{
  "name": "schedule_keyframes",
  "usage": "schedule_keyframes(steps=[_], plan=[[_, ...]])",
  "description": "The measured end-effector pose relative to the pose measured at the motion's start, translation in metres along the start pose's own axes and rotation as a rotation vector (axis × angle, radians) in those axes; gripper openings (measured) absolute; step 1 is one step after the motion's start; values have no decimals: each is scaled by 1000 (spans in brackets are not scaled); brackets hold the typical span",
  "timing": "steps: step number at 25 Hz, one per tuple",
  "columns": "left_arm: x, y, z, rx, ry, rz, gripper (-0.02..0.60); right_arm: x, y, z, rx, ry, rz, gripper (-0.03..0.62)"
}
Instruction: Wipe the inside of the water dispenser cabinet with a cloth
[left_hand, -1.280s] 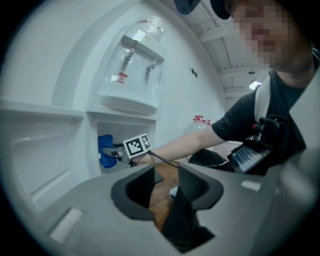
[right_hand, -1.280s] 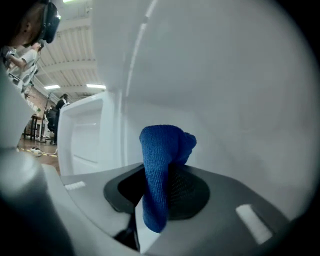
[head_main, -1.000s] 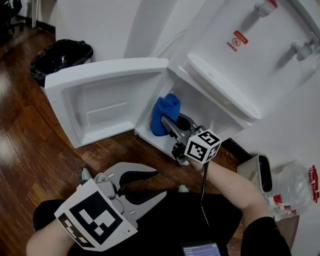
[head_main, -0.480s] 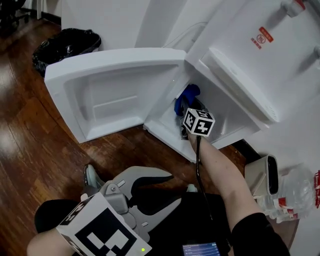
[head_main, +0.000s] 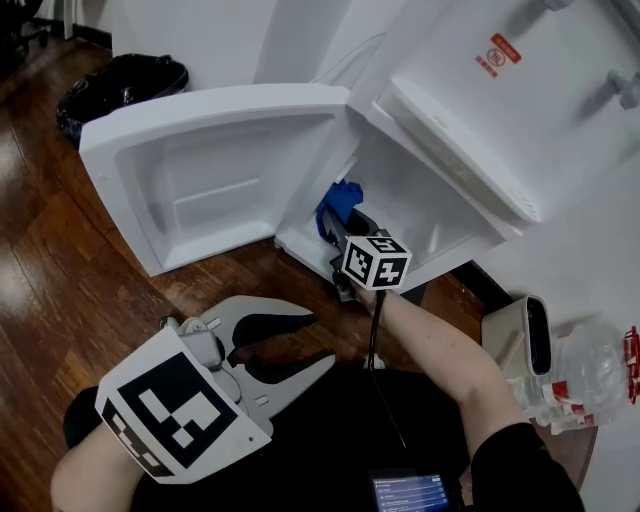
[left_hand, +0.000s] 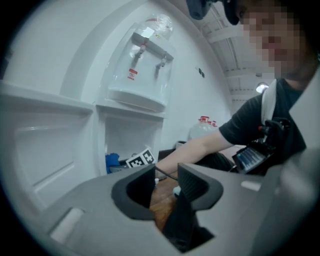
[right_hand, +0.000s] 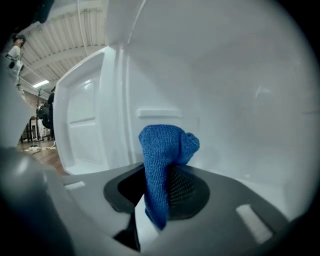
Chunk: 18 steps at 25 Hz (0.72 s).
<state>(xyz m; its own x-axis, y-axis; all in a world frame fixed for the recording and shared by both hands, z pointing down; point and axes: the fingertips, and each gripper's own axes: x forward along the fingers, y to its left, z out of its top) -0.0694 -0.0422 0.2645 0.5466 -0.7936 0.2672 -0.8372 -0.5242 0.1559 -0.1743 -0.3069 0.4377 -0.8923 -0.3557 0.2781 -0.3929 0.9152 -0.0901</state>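
The white water dispenser's lower cabinet (head_main: 410, 195) stands open, its door (head_main: 210, 180) swung out to the left. A blue cloth (head_main: 335, 203) hangs pinched in my right gripper (head_main: 345, 222), low in the cabinet near its front left corner. In the right gripper view the cloth (right_hand: 162, 155) stands up between the jaws of the right gripper (right_hand: 157, 182), in front of the white inner wall (right_hand: 240, 100). My left gripper (head_main: 322, 340) hovers over the person's lap, clear of the cabinet. In its own view the left gripper (left_hand: 166, 180) has its jaws close together with nothing between them.
A black bin bag (head_main: 120, 85) sits at the far left on the wooden floor (head_main: 40, 260). To the right of the dispenser are a small white device (head_main: 530, 345) and a clear plastic bottle (head_main: 590, 375). The drip tray (head_main: 450, 150) juts out above the cabinet.
The right gripper carried the cloth deeper into the cabinet, then came down and back toward the front left corner. The left gripper has hardly moved.
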Motion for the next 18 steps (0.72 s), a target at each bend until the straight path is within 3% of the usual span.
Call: schedule_keyframes(steps=[7, 10, 12, 15, 18], plan=[[-2, 19, -18, -11, 38, 67, 137, -16, 38, -21, 20, 88, 88, 98], [-1, 14, -20, -8, 51, 53, 137, -28, 58, -27, 71, 143, 191, 98], [-3, 11, -17, 4, 46, 49, 137, -43, 79, -20, 50, 164, 279, 98], [-9, 9, -9, 22, 24, 45, 137, -73, 112, 25, -46, 73, 371, 98], [-12, 8, -2, 40, 8, 48, 137, -94, 120, 108, -84, -148, 337, 98]])
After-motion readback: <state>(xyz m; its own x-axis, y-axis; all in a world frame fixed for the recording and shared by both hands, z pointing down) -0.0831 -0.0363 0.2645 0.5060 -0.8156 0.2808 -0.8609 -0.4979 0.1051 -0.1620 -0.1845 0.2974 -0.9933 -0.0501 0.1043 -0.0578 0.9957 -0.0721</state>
